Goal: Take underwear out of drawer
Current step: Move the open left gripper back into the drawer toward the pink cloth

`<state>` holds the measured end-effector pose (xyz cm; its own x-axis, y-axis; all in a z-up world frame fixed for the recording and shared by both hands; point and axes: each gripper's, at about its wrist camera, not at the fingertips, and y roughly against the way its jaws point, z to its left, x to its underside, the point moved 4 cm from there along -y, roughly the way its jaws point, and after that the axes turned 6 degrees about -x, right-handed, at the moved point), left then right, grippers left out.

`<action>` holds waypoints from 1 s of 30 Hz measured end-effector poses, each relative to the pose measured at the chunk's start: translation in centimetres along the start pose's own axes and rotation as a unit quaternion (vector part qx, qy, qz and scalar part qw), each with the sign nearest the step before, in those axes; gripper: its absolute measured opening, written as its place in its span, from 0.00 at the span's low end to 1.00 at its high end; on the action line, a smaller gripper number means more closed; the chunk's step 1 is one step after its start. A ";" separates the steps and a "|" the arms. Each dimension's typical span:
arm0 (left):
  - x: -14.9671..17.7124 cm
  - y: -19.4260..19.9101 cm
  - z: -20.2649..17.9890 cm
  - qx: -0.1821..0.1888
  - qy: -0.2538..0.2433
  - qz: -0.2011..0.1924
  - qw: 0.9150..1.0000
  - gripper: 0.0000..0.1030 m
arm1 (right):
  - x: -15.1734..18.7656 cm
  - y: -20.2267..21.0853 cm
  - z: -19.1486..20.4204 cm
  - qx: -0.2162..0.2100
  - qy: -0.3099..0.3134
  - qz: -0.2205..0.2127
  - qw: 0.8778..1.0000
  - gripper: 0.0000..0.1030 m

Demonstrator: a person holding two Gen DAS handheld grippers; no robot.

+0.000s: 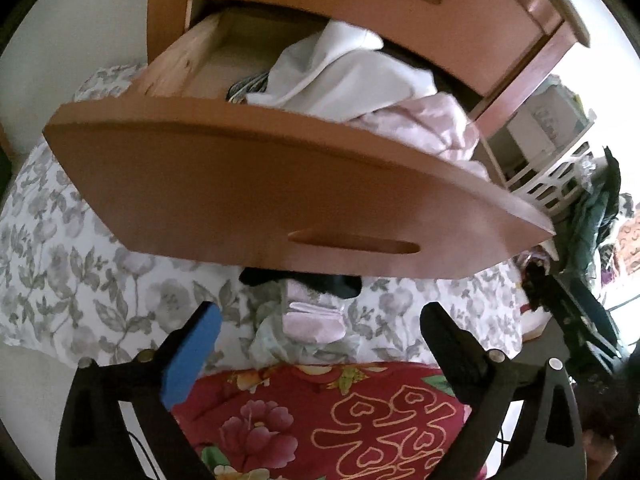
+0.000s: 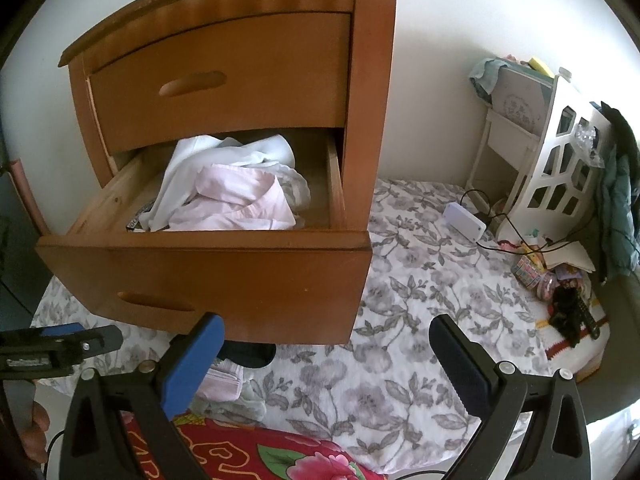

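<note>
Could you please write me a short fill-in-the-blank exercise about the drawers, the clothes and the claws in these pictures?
1. Of the nightstand's two drawers, the ____ drawer is pulled open.
2. The pink garment in the drawer lies beside a ____ garment.
3. The left claw hangs open above a small ____ garment on the bedsheet.
4. The right claw holds ____.

Missing words: lower; white; pink; nothing

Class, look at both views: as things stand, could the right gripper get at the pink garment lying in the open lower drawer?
Probably yes. The drawer is pulled well out, the pink garment lies on top of the pile, and the right gripper is open and empty just before the drawer front, with nothing between.
</note>
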<state>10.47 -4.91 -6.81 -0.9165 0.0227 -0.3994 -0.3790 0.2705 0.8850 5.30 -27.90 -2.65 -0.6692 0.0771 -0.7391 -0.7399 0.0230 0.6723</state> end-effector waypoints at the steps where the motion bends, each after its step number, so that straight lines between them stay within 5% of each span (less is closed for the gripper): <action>1: -0.1 0.3 -0.1 0.001 -0.002 -0.004 1.000 0.97 | 0.0 0.0 0.0 0.000 0.000 0.000 1.000 1.00; 14: -1.1 5.3 -1.4 0.014 -0.037 -0.108 0.993 0.98 | -0.4 0.8 -0.2 -0.006 -0.005 -0.010 1.000 1.00; 22: -3.2 10.0 -0.7 -0.110 -0.047 -0.212 0.970 0.98 | -0.5 0.8 -0.6 -0.008 -0.013 -0.015 1.000 1.00; 30: -5.5 10.0 0.8 -0.068 -0.006 -0.183 0.981 0.98 | -0.4 0.7 -0.8 -0.013 -0.015 -0.015 1.000 1.00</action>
<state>11.81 -1.55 4.03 -0.7147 -0.0399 -0.6983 -0.6965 0.1317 0.7053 4.97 -28.68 -1.96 -0.6441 0.1072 -0.7574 -0.7617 0.0009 0.6479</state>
